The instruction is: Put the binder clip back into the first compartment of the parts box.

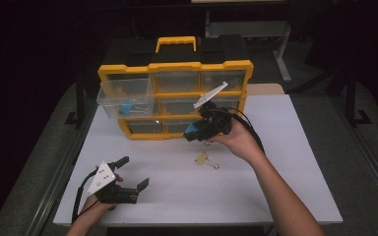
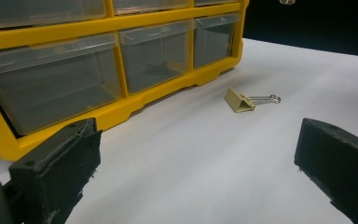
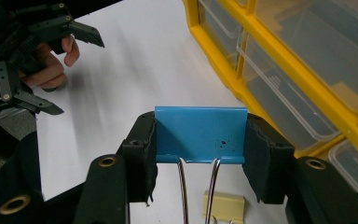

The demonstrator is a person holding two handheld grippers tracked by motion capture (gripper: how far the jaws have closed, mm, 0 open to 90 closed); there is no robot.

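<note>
The right gripper (image 1: 193,132) is clamped on a blue metal binder clip (image 3: 199,134), held above the white table (image 1: 285,187) just in front of the yellow plastic organiser with clear drawers (image 1: 177,66); in the right gripper view the black pads press on the two ends of the clip, so its long axis runs straight across from jaw to jaw, its folded back edge points away from the camera and its two wire handles (image 3: 183,186) trail back toward 6 o'clock; in the high view the clip shows as a small blue patch at the 9 o'clock tip of that gripper, its orientation too small to read there. The left gripper (image 1: 133,173) sits low at the 7 o'clock corner of the table, jaws standing wide with nothing between them; the left gripper view shows bare table between the two pads. A beige binder clip (image 2: 239,100) lies on the table near the middle; in the left gripper view its body lies toward 9 o'clock and its wire handles toward 3 o'clock, a detail the high view blurs; the high view alone shows one clear drawer (image 1: 125,98) pulled out at the organiser's top left, with something blue inside.
</note>
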